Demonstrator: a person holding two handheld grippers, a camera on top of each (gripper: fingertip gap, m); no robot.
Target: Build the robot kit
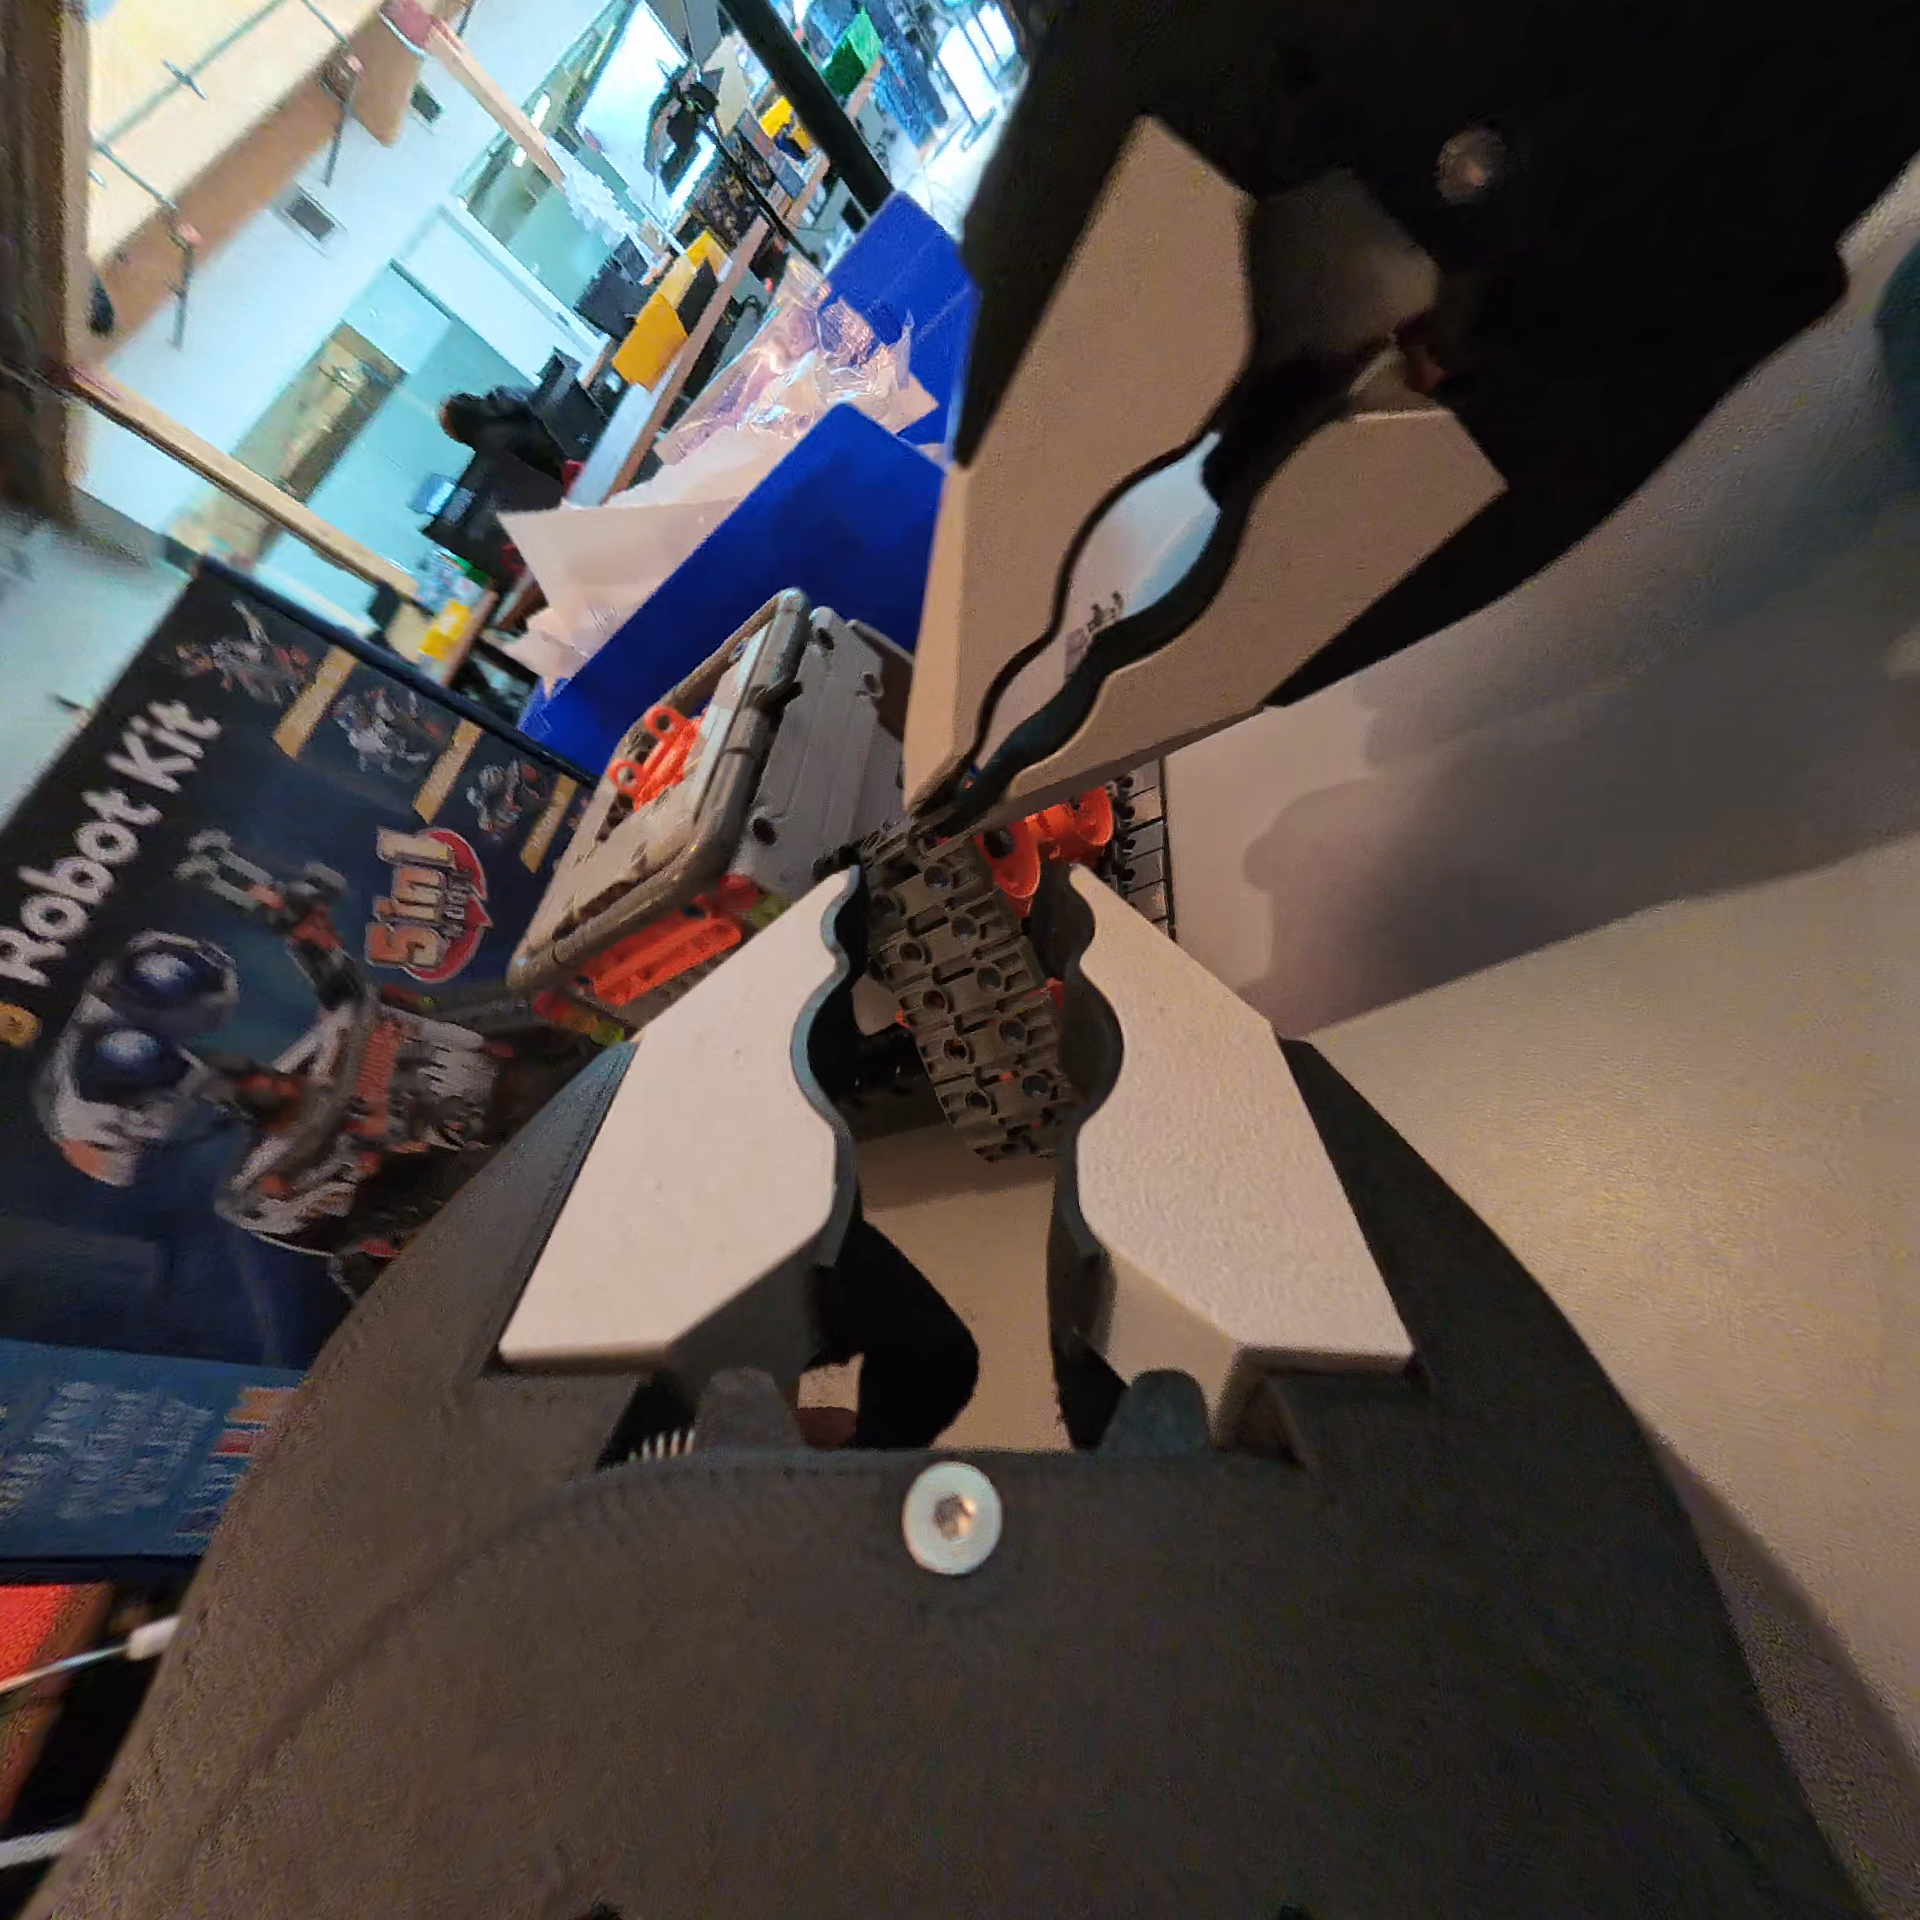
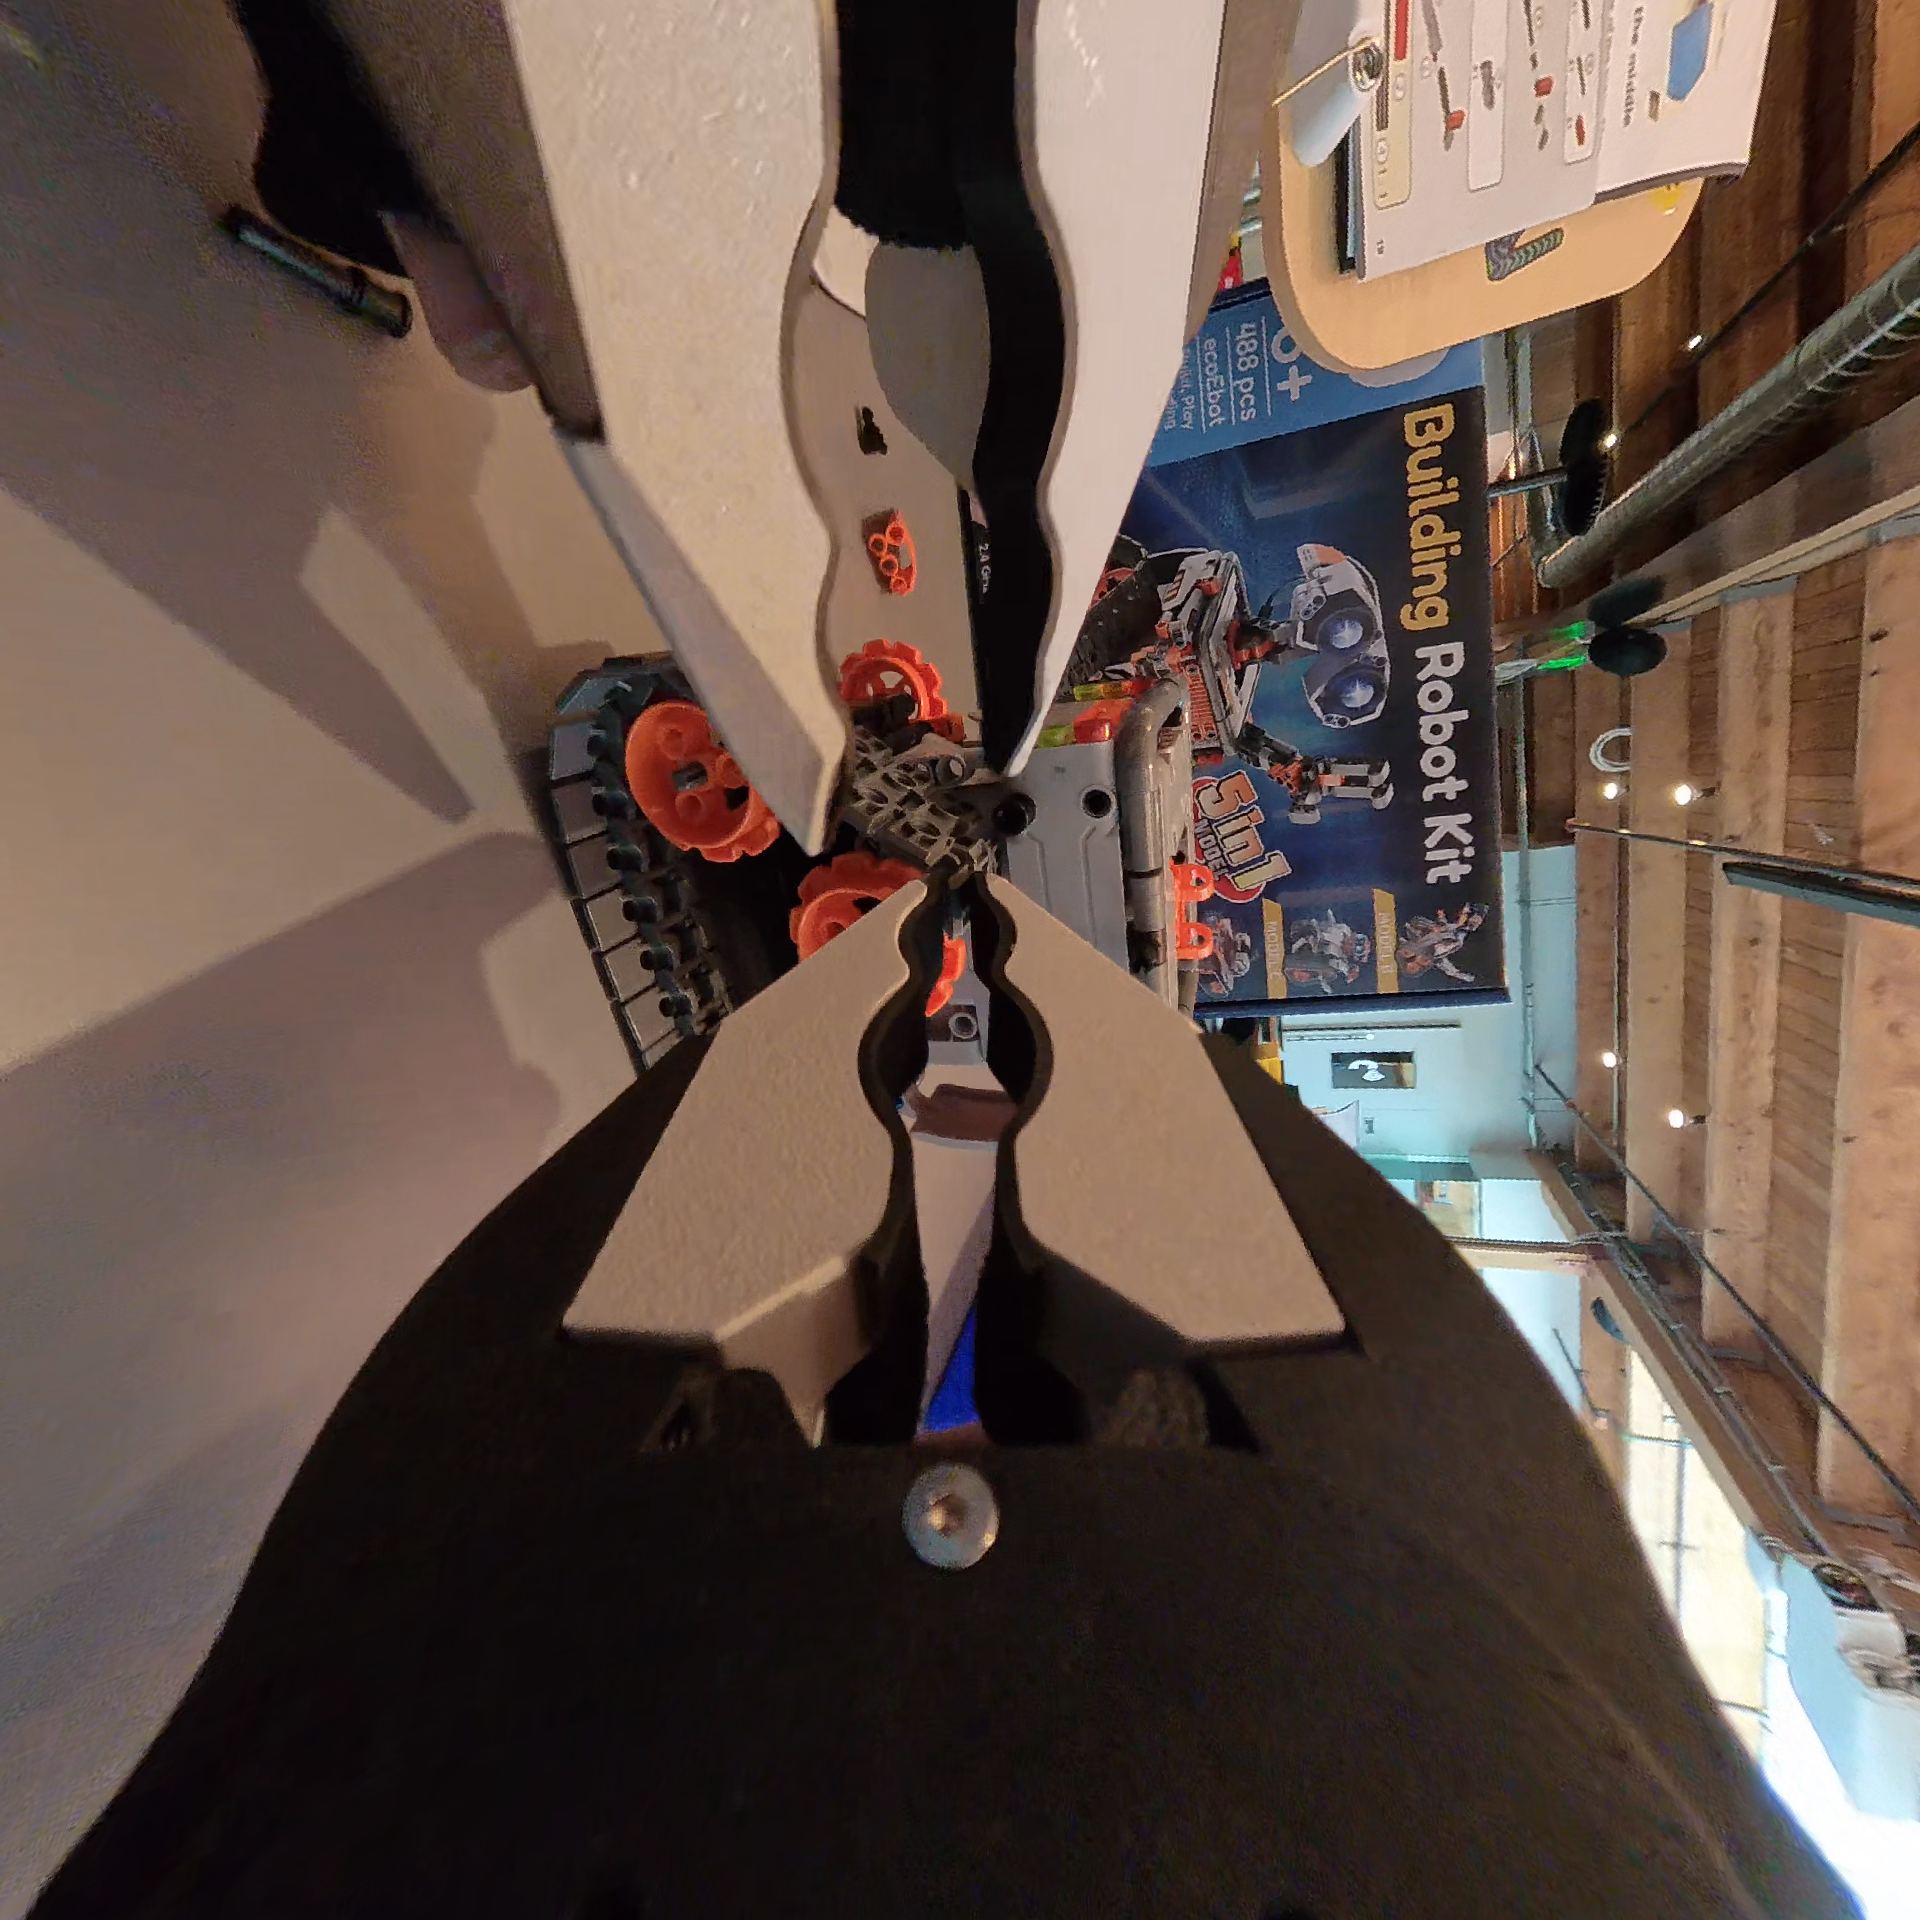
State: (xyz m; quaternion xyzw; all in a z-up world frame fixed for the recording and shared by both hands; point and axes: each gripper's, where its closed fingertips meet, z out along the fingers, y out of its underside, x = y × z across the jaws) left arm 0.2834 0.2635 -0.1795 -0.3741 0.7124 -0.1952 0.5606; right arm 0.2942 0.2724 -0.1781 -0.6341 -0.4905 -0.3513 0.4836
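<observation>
A toy tracked vehicle with a grey body (image 1: 821, 748) and orange wheels (image 2: 691, 779) lies on the white table (image 1: 1558, 935). My left gripper (image 1: 961, 888) has its fingers a track's width apart, closed on both sides of a grey link track (image 1: 966, 1018). My right gripper (image 2: 956, 885) is shut on the end links of the same track (image 2: 904, 795). In the left wrist view the right gripper (image 1: 951, 816) comes in from above, tip to tip with mine. In the right wrist view the left gripper (image 2: 920, 798) comes in from the top.
The kit's dark blue box (image 1: 208, 987) stands just behind the vehicle; it also shows in the right wrist view (image 2: 1340, 675). Blue bins (image 1: 790, 561) with plastic bags and paper sit beyond. A clipboard with an instruction booklet (image 2: 1455, 135) stands near the box. Left and right tips are no more than a few centimetres apart.
</observation>
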